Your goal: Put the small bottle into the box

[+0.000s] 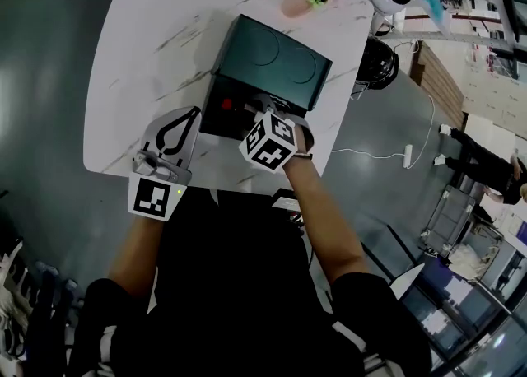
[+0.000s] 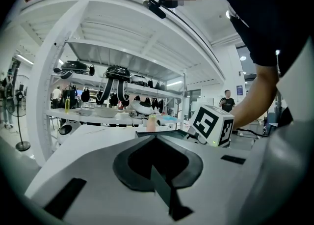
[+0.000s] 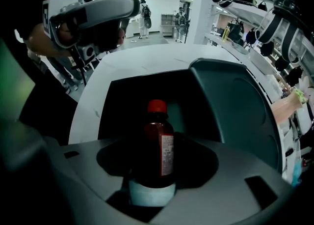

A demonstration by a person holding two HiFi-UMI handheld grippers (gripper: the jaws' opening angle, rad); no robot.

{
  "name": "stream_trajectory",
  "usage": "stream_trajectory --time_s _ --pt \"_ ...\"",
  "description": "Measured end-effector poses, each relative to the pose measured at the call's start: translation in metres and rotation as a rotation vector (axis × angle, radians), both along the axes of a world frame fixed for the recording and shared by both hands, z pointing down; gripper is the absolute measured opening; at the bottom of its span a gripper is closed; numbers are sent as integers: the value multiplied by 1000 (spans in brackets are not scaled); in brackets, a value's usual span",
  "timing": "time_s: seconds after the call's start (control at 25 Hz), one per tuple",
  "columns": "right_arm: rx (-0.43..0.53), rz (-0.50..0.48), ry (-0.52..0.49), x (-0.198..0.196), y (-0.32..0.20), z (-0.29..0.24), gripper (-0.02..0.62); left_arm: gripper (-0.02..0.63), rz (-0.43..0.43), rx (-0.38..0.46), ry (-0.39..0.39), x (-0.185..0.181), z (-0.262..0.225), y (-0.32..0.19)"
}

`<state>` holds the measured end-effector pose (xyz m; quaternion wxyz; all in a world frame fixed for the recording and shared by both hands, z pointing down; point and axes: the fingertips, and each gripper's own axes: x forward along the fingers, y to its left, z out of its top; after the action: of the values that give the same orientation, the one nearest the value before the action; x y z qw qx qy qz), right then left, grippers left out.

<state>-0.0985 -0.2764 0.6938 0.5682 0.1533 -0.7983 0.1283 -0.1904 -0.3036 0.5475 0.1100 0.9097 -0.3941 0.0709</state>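
A small brown bottle point(image 3: 159, 153) with a red cap point(image 3: 157, 106) and a white label lies between the jaws of my right gripper point(image 3: 156, 140), which is shut on it. It hangs over the open dark green box point(image 3: 122, 106), cap pointing into the box, with the lid point(image 3: 235, 106) standing up on the right. In the head view the right gripper point(image 1: 247, 114) is at the box point(image 1: 216, 120), and the red cap point(image 1: 226, 105) shows inside. My left gripper point(image 1: 196, 110) rests left of the box, shut and holding nothing; its joined tips point(image 2: 156, 135) show in its own view.
The box stands on a white marbled table point(image 1: 156, 30), whose near edge runs just under both grippers. A pink object with a green top point(image 1: 303, 1) lies at the back of the table. Shelves with helmets point(image 2: 117, 74) stand beyond it.
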Motion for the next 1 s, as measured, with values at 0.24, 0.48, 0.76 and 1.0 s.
stream_trajectory --time_s 0.24,0.48,0.76,1.0 --pt "-3 6 -4 -1 2 3 239 14 -10 3 14 -7 -2 3" --pt "-24 26 -37 -4 5 4 252 14 -4 11 7 -12 -4 8" --pt "-17 44 -97 -17 -1 -19 256 14 3 19 13 -17 -7 13" --pt "57 75 -186 -32 -9 -61 195 14 22 33 27 -15 -18 11"
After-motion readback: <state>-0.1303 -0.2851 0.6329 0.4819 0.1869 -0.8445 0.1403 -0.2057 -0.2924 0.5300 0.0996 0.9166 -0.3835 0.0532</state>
